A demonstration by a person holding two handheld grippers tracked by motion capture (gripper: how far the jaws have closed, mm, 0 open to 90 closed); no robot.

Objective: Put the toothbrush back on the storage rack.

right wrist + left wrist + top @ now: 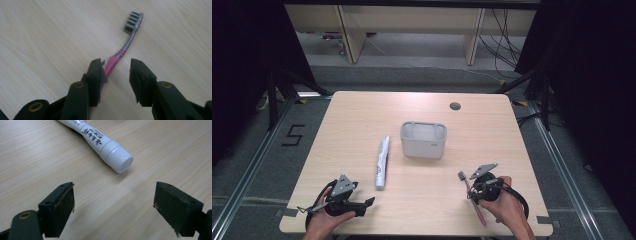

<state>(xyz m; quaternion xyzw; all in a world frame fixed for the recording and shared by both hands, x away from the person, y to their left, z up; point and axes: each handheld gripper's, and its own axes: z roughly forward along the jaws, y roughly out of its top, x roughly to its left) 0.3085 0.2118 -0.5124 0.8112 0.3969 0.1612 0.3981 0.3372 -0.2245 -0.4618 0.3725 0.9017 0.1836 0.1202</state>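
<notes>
A pink toothbrush [463,177] with a grey neck and bristles lies near the table's front right. In the right gripper view the toothbrush [127,45] runs between the jaws of my right gripper [116,65], close against the left jaw. The jaws stand apart and do not pinch it. In the high view my right gripper [470,186] hovers over the brush's handle. A white toothpaste tube [382,162] lies left of centre. Its cap end [120,161] points at my left gripper [113,187], whose jaws are wide open and hold nothing. My left gripper [364,206] rests at the front left.
A white rectangular holder [423,150] stands at the middle of the wooden table [362,115], beyond both grippers. A round cable hole [455,106] sits near the far edge. Dark curtains and a grey floor surround the table.
</notes>
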